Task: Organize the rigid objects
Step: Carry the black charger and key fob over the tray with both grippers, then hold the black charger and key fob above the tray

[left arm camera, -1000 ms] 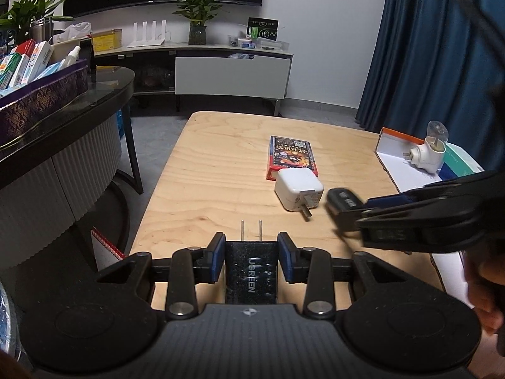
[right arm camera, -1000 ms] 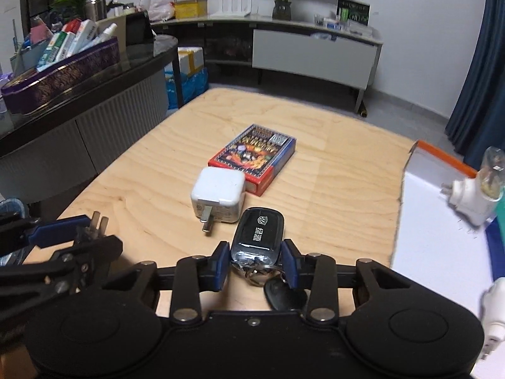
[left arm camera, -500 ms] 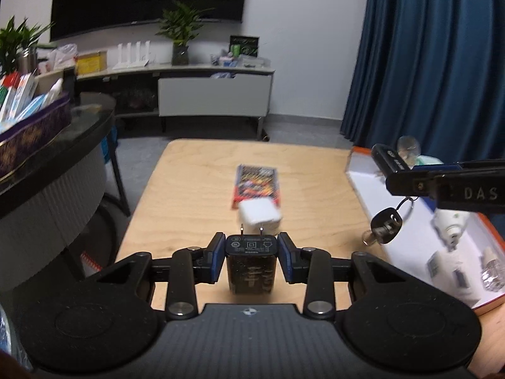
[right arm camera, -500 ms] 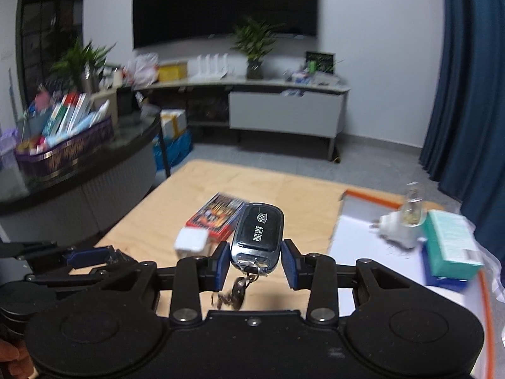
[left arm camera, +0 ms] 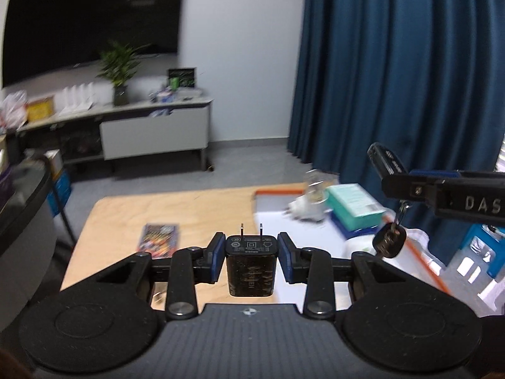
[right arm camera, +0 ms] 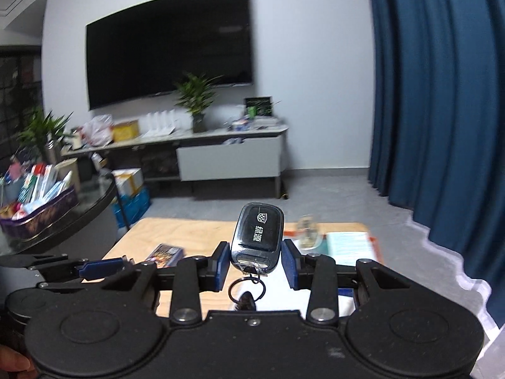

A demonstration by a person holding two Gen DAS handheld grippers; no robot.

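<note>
Nearest in each wrist view, the left gripper (left arm camera: 251, 252) is clamped on a black charger (left arm camera: 251, 260) with its prongs up, and the right gripper (right arm camera: 255, 260) is clamped on a car key fob (right arm camera: 257, 237), its ring and key dangling; both were low over the wooden table (left arm camera: 202, 211) a second ago and are now lifted clear of it. Beyond them, the white tray (left arm camera: 271, 208) at the table's right edge has swung closer into view, so both items look about to be dropped there, while the colourful box (left arm camera: 159, 237) waits on the table.
</note>
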